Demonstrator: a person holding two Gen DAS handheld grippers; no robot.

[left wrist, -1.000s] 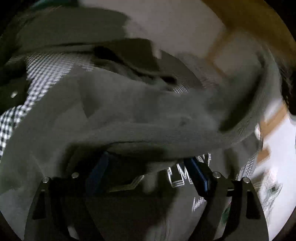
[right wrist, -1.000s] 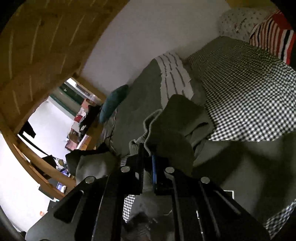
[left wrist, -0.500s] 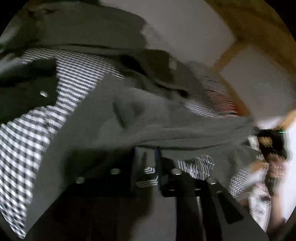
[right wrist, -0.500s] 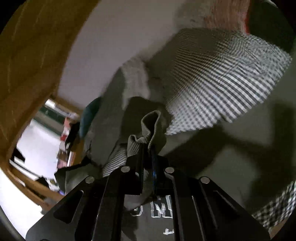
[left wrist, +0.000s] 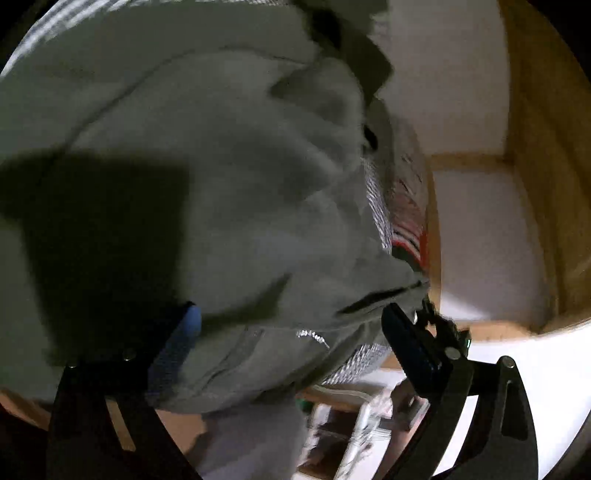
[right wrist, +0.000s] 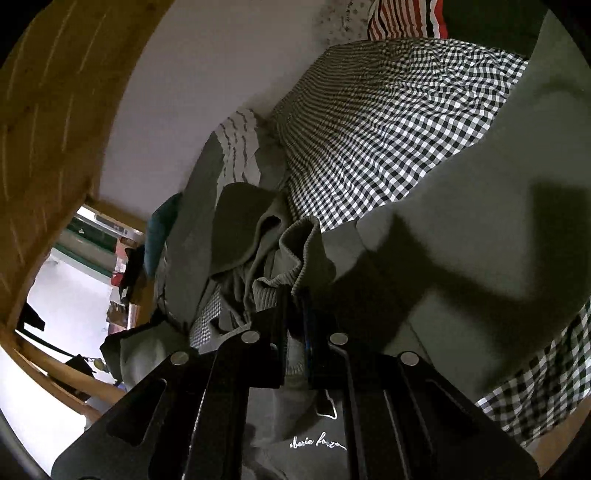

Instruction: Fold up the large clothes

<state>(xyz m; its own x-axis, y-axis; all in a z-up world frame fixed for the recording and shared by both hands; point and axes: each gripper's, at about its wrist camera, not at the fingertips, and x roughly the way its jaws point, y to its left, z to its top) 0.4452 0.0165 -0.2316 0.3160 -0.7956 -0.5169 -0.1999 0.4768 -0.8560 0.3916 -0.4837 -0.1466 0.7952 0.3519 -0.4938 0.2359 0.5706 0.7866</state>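
Right wrist view: right gripper (right wrist: 294, 314) pinches the sweatshirt (right wrist: 461, 236) cuff, left gripper (left wrist: 291, 325) gapes open, folding barely begun.

Left wrist view: very close, looking along its fingers across the grey sweatshirt (left wrist: 229, 192) toward wall. Right wrist view: close, facing up the checked bedcover (right wrist: 388, 129). The 2 views share both.

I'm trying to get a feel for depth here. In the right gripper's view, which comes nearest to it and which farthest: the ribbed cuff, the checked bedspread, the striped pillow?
1. Ribbed cuff, pinched in the right gripper.
2. Checked bedspread, beyond it, upper right.
3. Striped pillow, farthest, at the top edge.
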